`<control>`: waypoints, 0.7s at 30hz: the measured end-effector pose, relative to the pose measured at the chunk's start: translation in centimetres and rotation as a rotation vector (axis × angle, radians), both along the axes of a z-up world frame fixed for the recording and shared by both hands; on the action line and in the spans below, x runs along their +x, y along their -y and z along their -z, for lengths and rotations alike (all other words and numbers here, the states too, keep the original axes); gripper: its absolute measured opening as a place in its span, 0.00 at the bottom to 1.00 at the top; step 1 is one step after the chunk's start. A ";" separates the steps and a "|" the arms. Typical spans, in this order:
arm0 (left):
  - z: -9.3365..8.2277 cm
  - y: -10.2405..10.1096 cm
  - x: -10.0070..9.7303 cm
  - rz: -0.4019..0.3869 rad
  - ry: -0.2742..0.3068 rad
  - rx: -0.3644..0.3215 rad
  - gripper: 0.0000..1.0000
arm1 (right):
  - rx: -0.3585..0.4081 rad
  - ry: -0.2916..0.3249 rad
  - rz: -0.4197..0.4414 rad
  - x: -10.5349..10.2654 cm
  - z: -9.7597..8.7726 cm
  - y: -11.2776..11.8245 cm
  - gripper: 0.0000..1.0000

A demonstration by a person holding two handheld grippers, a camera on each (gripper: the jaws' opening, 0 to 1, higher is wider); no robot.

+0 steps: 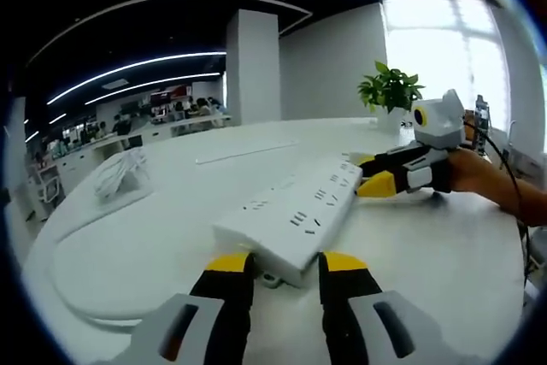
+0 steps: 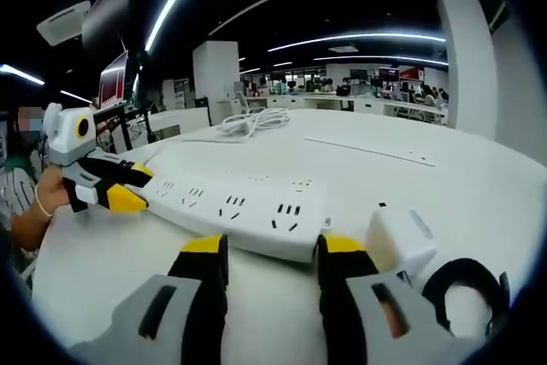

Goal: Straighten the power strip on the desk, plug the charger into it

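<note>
White and long, the power strip (image 1: 295, 215) lies flat on the pale desk (image 1: 154, 254), running from just ahead of the left gripper (image 1: 286, 264) away toward the right. In the left gripper view, a coil of white cable (image 1: 120, 175) sits well off at the left. The left gripper's yellow-tipped jaws stand apart at the strip's near end, one tip on either side of the corner, holding nothing. Farther right, the right gripper (image 1: 369, 173) meets the strip's far end, its yellow tips at the edge, a hand (image 1: 479, 173) behind it. A potted plant (image 1: 391, 91) stands beyond.

In the right gripper view, the left gripper (image 2: 137, 185) comes in from the left and touches one end of the power strip (image 2: 239, 207). The right gripper (image 2: 272, 250) has its jaws spread, empty, at the strip's near edge. Just right of it lies the white charger (image 2: 400, 237), beside the strip, with its black cable (image 2: 461, 284) looped nearby.
</note>
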State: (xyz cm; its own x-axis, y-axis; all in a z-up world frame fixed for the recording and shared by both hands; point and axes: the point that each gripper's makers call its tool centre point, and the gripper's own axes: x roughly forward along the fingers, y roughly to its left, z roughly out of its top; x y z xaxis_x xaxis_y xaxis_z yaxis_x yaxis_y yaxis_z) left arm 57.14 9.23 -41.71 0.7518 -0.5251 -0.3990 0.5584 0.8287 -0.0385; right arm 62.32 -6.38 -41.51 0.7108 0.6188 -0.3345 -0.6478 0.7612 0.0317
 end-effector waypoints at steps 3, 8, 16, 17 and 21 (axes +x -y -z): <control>0.0 0.0 0.3 0.010 -0.003 0.005 0.30 | 0.007 -0.005 0.019 -0.1 0.0 0.1 0.40; 0.0 0.0 0.5 0.025 -0.012 0.006 0.30 | 0.007 -0.009 0.042 -0.1 0.0 0.2 0.40; 0.0 0.0 0.9 0.040 -0.018 0.003 0.31 | -0.002 -0.019 0.082 -0.4 -0.1 0.4 0.38; 0.0 0.0 1.0 0.045 -0.018 0.000 0.31 | -0.003 -0.019 0.087 -0.5 -0.1 0.5 0.38; 0.0 0.1 1.3 0.062 -0.019 -0.010 0.31 | -0.007 -0.023 0.106 -0.6 -0.1 0.6 0.37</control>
State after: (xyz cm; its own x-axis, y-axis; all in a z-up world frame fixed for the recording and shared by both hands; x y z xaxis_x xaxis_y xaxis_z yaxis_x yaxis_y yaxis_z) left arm 58.43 9.15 -41.74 0.7098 -0.5747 -0.4073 0.6078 0.7919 -0.0582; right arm 61.70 -7.01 -41.46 0.7641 0.5381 -0.3557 -0.5627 0.8257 0.0404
